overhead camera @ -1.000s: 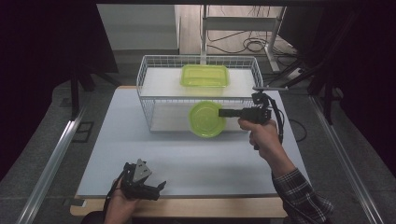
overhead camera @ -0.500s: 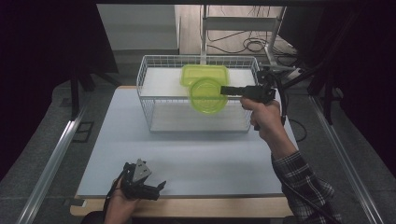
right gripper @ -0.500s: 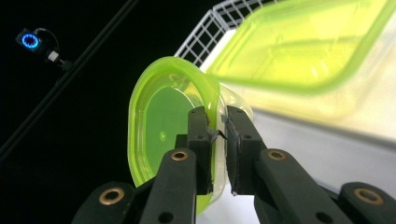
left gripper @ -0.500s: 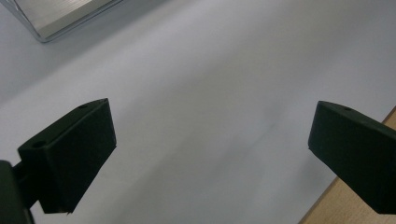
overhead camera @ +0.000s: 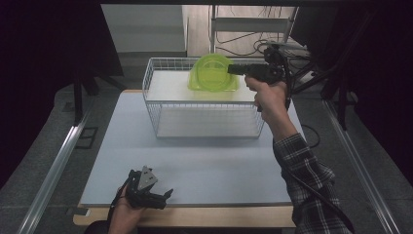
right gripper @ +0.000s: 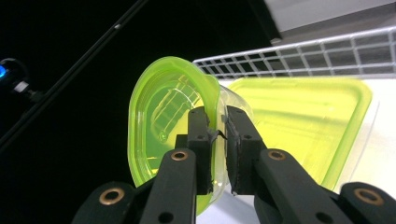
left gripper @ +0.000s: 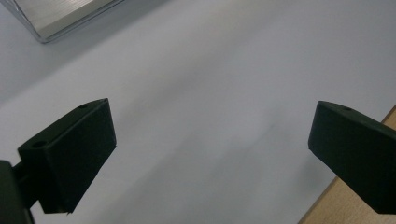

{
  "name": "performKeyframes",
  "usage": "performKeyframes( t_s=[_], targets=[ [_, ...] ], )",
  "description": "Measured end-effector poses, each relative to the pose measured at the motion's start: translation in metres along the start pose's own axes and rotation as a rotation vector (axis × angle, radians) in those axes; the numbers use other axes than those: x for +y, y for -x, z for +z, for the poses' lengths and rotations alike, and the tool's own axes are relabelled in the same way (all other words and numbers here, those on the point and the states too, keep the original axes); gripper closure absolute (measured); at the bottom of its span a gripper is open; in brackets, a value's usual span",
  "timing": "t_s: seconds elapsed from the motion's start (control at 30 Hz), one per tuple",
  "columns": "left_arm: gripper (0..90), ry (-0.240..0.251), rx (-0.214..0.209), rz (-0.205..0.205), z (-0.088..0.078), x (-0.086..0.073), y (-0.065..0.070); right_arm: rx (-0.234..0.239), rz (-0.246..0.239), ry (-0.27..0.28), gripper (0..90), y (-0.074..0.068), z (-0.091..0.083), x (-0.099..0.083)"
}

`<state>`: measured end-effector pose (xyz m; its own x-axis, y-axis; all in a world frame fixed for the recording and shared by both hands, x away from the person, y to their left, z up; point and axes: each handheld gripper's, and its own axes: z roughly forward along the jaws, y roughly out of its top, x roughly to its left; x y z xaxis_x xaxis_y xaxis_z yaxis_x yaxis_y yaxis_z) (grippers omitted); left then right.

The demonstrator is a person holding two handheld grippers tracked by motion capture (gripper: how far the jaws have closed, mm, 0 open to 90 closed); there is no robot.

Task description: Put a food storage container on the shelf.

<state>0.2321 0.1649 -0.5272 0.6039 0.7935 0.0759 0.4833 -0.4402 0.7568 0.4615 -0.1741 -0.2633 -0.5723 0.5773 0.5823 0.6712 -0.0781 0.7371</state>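
my left tool (overhead camera: 146, 192) rests at the near edge of the worktop (overhead camera: 204, 165), its jaws spread wide with nothing between them, well apart from everything else, so little can go wrong there unless i drag its cable across the white mat. the risk sits further right. the wire basket (overhead camera: 160, 105) stands at the far side of the worktop, and inside it, toward the back, lies a flat green lid (right gripper: 303, 116). my right tool (overhead camera: 233, 69) is up above the basket's rim, its jaws pinched narrow on the edge of a translucent green food container (overhead camera: 209, 73), which hangs tilted on its side with the opening turned away from the basket floor. in the right gripper view the pads (right gripper: 198, 135) bite just a thin strip of the container's (right gripper: 159, 121) wall, one pad inside and one outside. i judge that hold to be shallow: the plastic looks slick and springy, so a quick swing or a knock on the basket wires could let it twist or pop out of the grip and drop. if it falls it could land on the lid and skid it, or bounce over the rim onto the worktop. lowering it still tilted may also catch its rim on the wire wall.
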Motion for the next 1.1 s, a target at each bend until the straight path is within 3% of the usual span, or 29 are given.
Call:
performKeyframes(
  t_s=[0.23,0.47,0.73,0.9,1.1],
  targets=[
    [0.6,0.001,-0.006,0.0,0.0,0.0,0.0,-0.071,0.025,0.009,81.0,0.012,0.011,0.011],
    [0.6,0.0,-0.006,-0.001,0.0,0.0,-0.001,-0.077,0.063,0.016,79.8,0.018,0.018,0.017],
    [0.6,-0.001,-0.01,0.0,0.0,0.0,0.0,-0.208,0.001,0.023,70.7,0.009,0.027,0.021],
    [0.6,-0.002,-0.012,0.001,0.0,0.0,-0.001,-0.247,-0.007,0.027,68.0,0.012,0.032,0.022],
    [0.6,-0.001,-0.011,0.003,-0.001,0.0,-0.001,-0.247,-0.016,0.033,58.0,0.014,0.034,0.021]
  ],
)
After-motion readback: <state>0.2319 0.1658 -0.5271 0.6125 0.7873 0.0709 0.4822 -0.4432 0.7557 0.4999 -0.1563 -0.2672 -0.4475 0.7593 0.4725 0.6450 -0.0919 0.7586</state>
